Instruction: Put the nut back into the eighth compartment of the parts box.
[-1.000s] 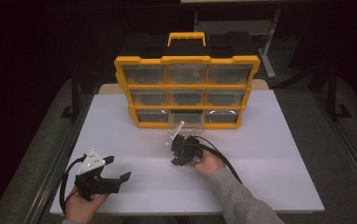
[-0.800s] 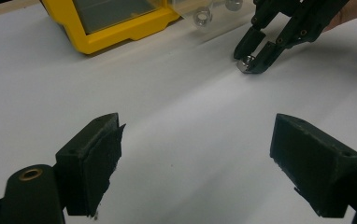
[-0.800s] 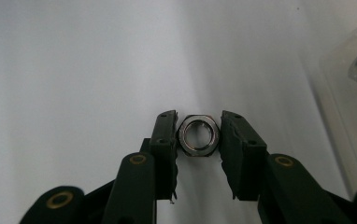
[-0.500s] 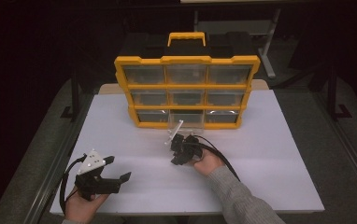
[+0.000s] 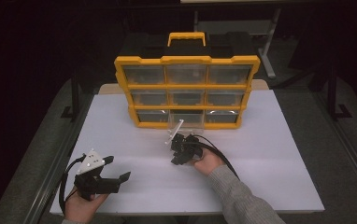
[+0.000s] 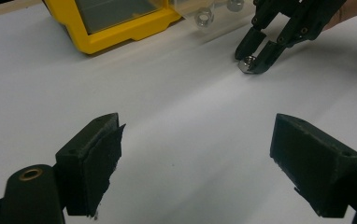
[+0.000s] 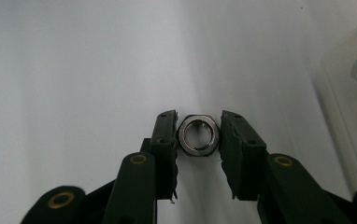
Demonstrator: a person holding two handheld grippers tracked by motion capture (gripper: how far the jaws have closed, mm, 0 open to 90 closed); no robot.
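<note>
Black gripper [image 5: 175,156], seemingly grey sleeve [image 5: 242,198]

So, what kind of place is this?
Probably a workshop or lab bench: a yellow parts organizer with clear drawers, a steel hex nut and a white table in a dark room.

The right black two-jaw claw [image 7: 197,135], reaching forward from a grey-sleeved arm and tipped downward, is pinching its jaws nearly together, while the left black two-jaw claw [image 6: 197,163] is resting level, jaws spread wide.
</note>
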